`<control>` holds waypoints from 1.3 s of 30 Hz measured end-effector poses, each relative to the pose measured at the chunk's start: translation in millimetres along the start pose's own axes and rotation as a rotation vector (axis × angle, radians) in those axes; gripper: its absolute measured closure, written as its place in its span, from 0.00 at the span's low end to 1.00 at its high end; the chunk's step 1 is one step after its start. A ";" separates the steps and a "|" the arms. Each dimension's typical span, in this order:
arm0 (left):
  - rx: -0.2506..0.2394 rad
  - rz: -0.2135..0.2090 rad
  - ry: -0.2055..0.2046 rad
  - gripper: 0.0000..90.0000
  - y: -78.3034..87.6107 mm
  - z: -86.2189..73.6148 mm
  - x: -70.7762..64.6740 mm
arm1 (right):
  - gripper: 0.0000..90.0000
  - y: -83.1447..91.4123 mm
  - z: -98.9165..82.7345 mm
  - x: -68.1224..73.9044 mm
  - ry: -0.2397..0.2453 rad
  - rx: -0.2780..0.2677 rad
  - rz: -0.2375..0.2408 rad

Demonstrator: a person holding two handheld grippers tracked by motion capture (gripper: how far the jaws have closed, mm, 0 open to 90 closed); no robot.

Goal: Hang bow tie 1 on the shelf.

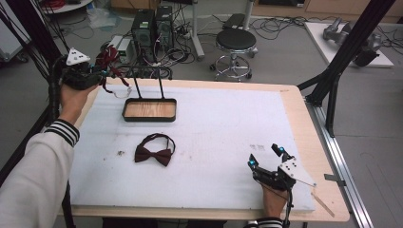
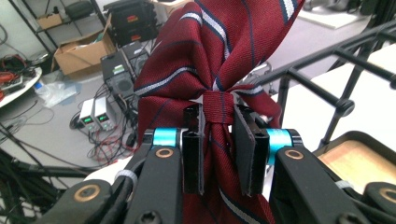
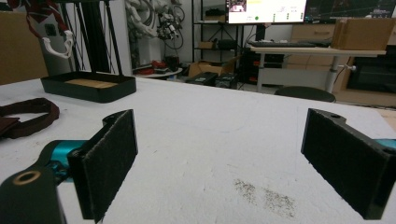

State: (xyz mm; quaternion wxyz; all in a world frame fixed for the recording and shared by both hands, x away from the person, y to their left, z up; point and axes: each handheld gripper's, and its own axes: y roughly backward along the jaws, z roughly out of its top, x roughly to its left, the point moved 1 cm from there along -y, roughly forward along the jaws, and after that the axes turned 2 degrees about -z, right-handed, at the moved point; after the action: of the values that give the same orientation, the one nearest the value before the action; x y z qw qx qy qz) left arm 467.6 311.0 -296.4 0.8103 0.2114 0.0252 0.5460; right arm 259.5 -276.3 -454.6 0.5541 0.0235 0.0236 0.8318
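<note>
White foam padding (image 1: 214, 142) covers the worktop, carrying two ties: one plain maroon fabric bow tie (image 1: 154, 151) near its left edge, one striped burgundy bow tie (image 2: 210, 65) pinched by the left gripper (image 2: 218, 140) above the black wire rack with wooden-floored tray (image 1: 149, 110). Right gripper (image 1: 266, 156) gapes empty.

- Your striped bow tie (image 2: 210, 60) is woven cloth with a slight sheen.
- The rack (image 1: 149, 110) is matt black metal with a wood base.
- The tool pads (image 3: 109, 158) look rough.
</note>
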 end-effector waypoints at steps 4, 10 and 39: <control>0.022 0.013 0.004 0.83 -2.8 -8.7 0.0 | 0.11 0.2 0.0 0.4 -0.002 0.000 -0.002; 0.063 0.023 0.015 0.82 -9.4 -22.4 -2.5 | 0.11 0.2 -0.1 -0.1 0.004 -0.004 -0.002; 0.139 0.001 0.096 0.82 -25.2 -62.3 -5.5 | 0.11 0.1 0.0 -0.2 -0.003 -0.002 0.001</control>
State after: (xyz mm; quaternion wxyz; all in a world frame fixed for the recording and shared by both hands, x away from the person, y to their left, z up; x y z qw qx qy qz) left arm 470.5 317.8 -363.4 0.7911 0.2408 0.1019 0.5530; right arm 259.6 -276.5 -454.5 0.5538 0.0242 0.0217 0.8320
